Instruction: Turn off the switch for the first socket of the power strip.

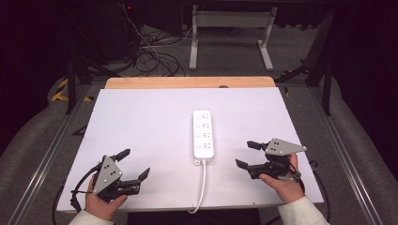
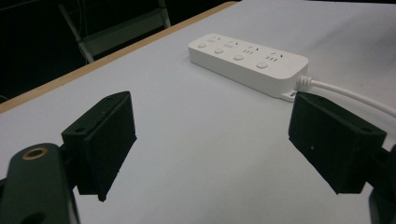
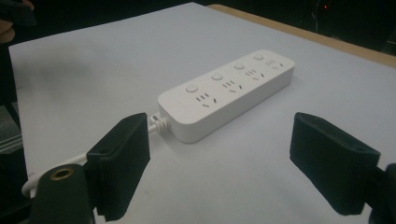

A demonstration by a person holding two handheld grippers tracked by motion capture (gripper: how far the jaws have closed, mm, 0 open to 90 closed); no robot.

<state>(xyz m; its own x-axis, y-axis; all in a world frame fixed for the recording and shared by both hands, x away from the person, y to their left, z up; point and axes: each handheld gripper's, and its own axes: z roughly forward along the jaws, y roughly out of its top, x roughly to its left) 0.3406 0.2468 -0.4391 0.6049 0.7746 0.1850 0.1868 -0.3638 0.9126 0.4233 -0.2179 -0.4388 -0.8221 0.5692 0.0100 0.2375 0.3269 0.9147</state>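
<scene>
A white power strip [image 1: 203, 134] with several sockets and buttons lies lengthwise in the middle of the white table top [image 1: 141, 122]. Its white cable [image 1: 202, 185] runs off the near edge. My left gripper [image 1: 133, 164] rests low at the near left, open, with nothing between its jaws; in its own view [image 2: 212, 144] the power strip [image 2: 247, 63] lies ahead and to the right. My right gripper [image 1: 248, 154] stands open to the right of the strip's near end, pointing left at it. From the right gripper view [image 3: 219, 161] the power strip [image 3: 229, 93] lies just ahead, apart from the jaws.
A wooden edge [image 1: 187, 82] borders the table's far side. Beyond it on the dark floor stand a grey metal frame [image 1: 230, 35] and tangled cables [image 1: 150, 56]. Metal rails [image 1: 51, 145] run along both sides of the table.
</scene>
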